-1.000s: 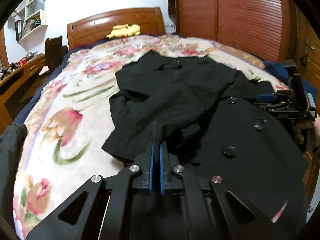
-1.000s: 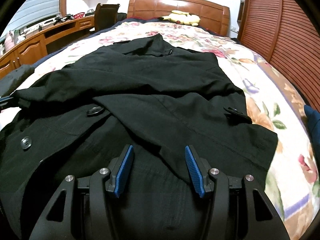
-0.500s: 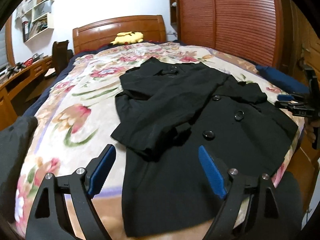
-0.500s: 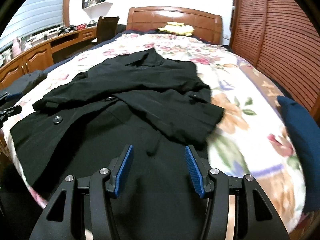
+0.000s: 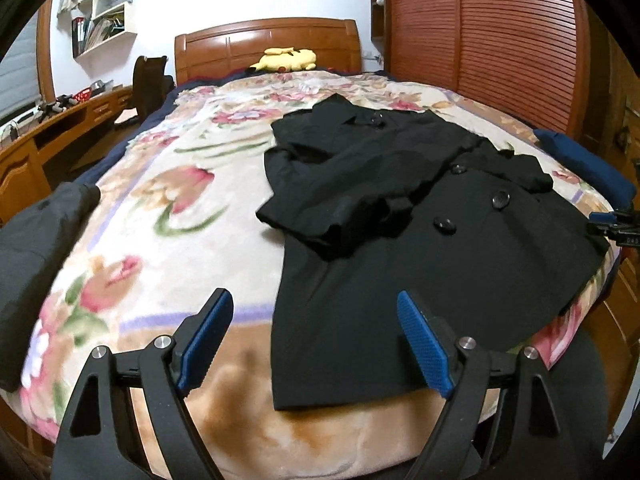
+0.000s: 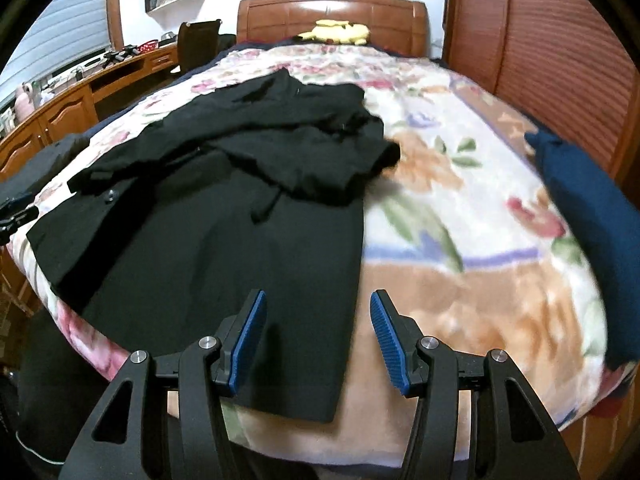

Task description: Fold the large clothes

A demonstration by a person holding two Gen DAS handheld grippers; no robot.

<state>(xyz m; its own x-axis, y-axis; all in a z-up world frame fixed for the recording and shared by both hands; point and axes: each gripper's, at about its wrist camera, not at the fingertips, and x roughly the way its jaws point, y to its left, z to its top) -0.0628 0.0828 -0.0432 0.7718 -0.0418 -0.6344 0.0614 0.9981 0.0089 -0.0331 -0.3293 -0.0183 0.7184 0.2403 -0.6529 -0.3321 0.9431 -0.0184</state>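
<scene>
A black buttoned coat [image 5: 420, 216] [image 6: 224, 208] lies on the floral bedspread [image 5: 168, 208] [image 6: 460, 200], its collar toward the headboard and both sleeves folded in over the front. My left gripper [image 5: 316, 340] hangs open above the coat's lower left hem corner, with nothing between its blue pads. My right gripper [image 6: 316, 336] stands open over the lower right hem edge, also empty. The right gripper's tip [image 5: 616, 226] shows at the right edge of the left wrist view. The left gripper's tip [image 6: 14, 212] shows at the left edge of the right wrist view.
A dark grey garment [image 5: 36, 240] lies at the bed's left edge and a navy blue one [image 6: 592, 208] at its right. A yellow plush toy [image 5: 286, 60] sits by the wooden headboard [image 5: 268, 46]. A desk and chair [image 5: 150, 80] stand left, slatted wardrobe doors [image 5: 480, 40] right.
My left gripper let go of the sleeve, opened wide and drew back to the hem. My right gripper also drew back and shifted right, toward the coat's lower right edge.
</scene>
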